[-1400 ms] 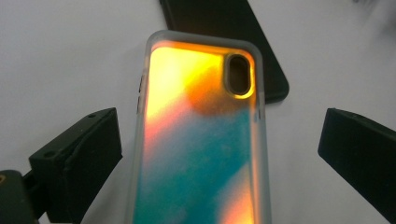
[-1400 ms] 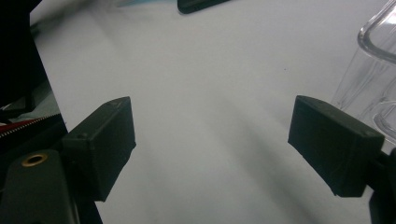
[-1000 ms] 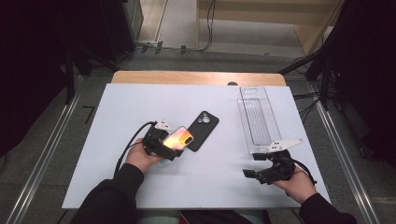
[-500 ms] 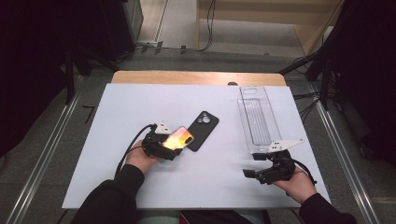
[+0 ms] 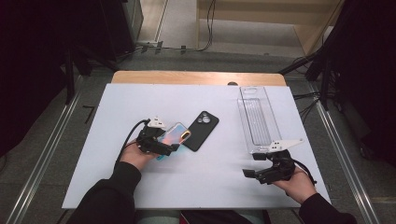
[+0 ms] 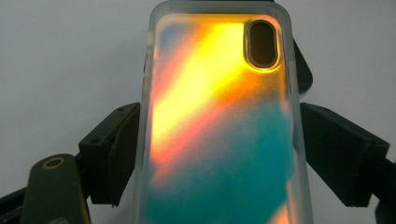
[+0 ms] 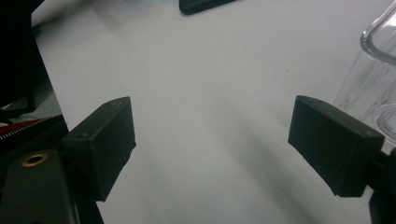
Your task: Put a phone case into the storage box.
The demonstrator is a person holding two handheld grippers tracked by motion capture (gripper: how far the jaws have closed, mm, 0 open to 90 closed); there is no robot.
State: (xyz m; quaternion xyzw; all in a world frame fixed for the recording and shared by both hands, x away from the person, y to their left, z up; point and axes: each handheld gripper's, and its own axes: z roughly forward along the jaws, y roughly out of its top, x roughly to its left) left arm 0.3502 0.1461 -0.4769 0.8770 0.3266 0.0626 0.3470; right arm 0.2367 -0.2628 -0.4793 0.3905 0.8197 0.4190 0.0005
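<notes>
Iridescent phone case [image 6: 219,121] between the jaws of the left gripper [image 5: 163,142], on the white table [image 5: 140,186].

The case lies at the left middle of the table; the left jaws stand at both its long sides, but I cannot tell if they press it. Just beside its far end lies a black phone case [image 5: 201,130], camera cutout up. A clear plastic tray [image 5: 258,119] stands at the right. The right gripper [image 5: 261,173] hovers near the tray's near end, jaws wide apart, nothing between. Around the table there is grey floor with cables, and dark curtains.
</notes>
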